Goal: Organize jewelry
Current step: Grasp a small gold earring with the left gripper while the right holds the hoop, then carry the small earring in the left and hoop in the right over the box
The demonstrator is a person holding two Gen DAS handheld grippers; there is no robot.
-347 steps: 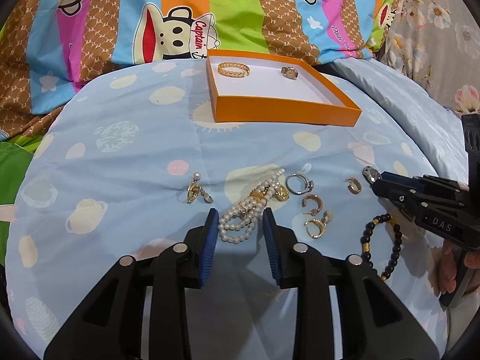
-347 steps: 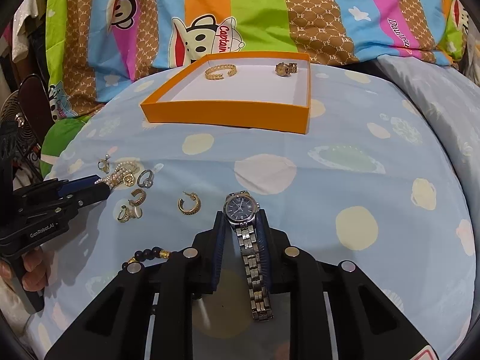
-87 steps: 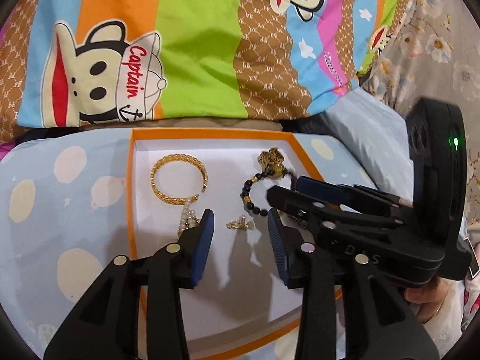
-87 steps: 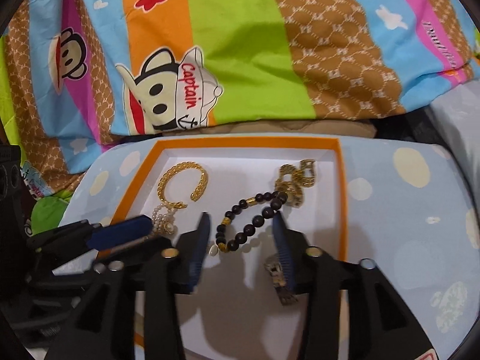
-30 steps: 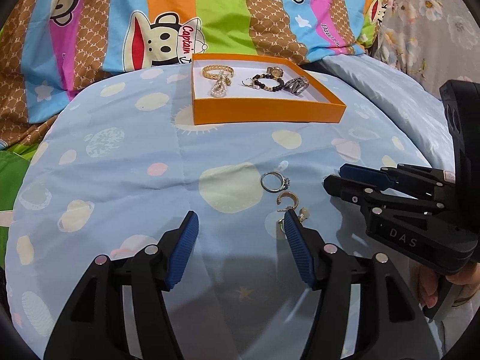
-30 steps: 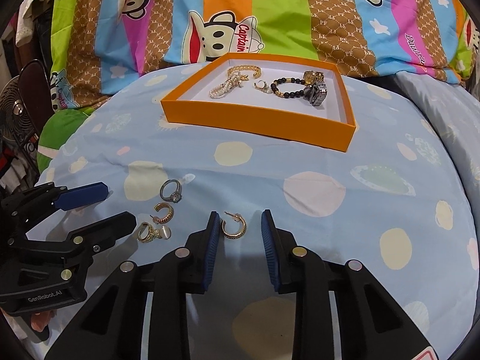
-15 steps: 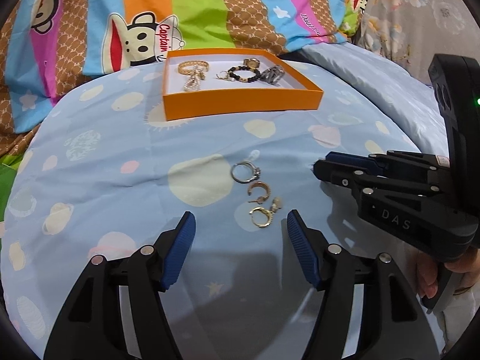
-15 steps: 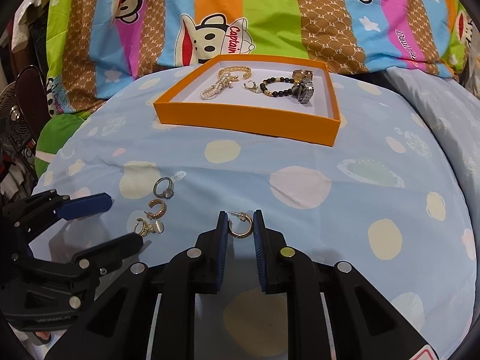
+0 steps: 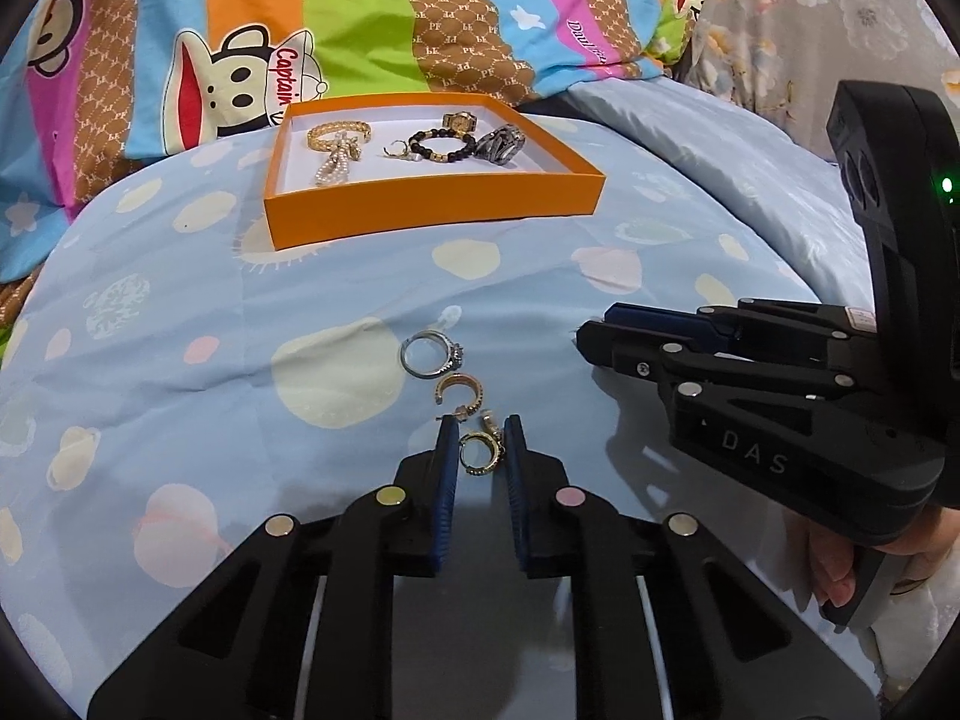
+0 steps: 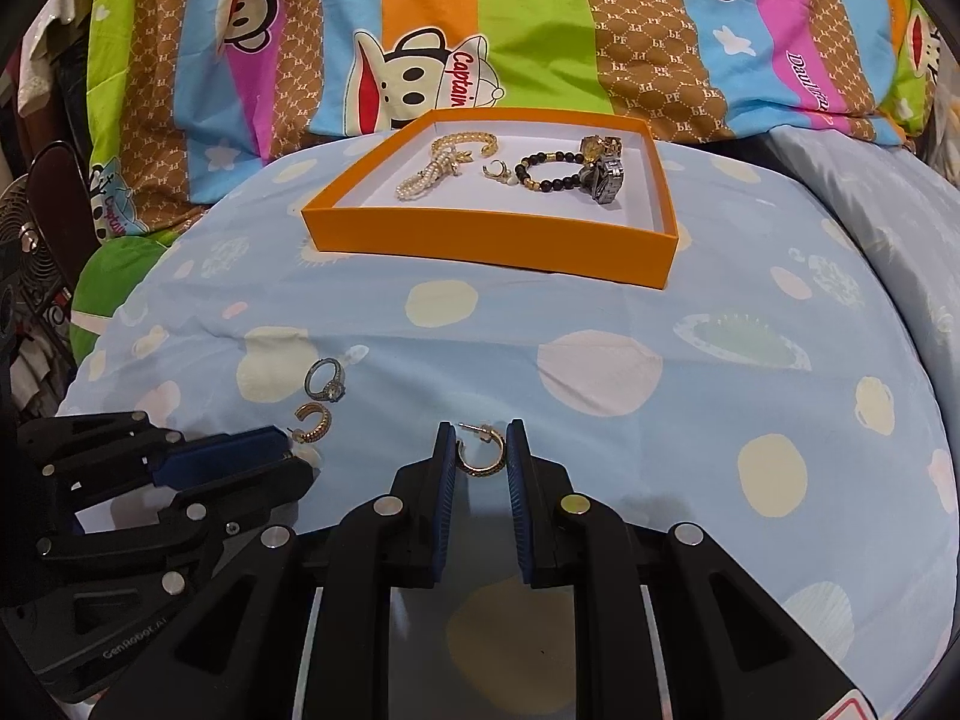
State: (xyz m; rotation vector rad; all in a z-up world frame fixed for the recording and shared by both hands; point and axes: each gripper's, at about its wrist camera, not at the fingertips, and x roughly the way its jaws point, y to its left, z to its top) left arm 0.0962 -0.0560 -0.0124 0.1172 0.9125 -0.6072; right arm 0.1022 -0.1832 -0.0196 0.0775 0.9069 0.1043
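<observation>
Each claw grips an earring on the bed. The left claw (image 9: pixel 480 450) clenches a small gold hoop earring (image 9: pixel 478 454). The right claw (image 10: pixel 479 453) clenches an open gold hoop earring (image 10: pixel 480 455).

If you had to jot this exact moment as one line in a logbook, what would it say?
left gripper: shut on gold hoop earring | right gripper: shut on open hoop earring | on bedspread: silver ring, C-hoop earring | orange tray: partly filled

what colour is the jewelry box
Orange outside, white inside; the jewelry box shows best in the right wrist view.
</observation>
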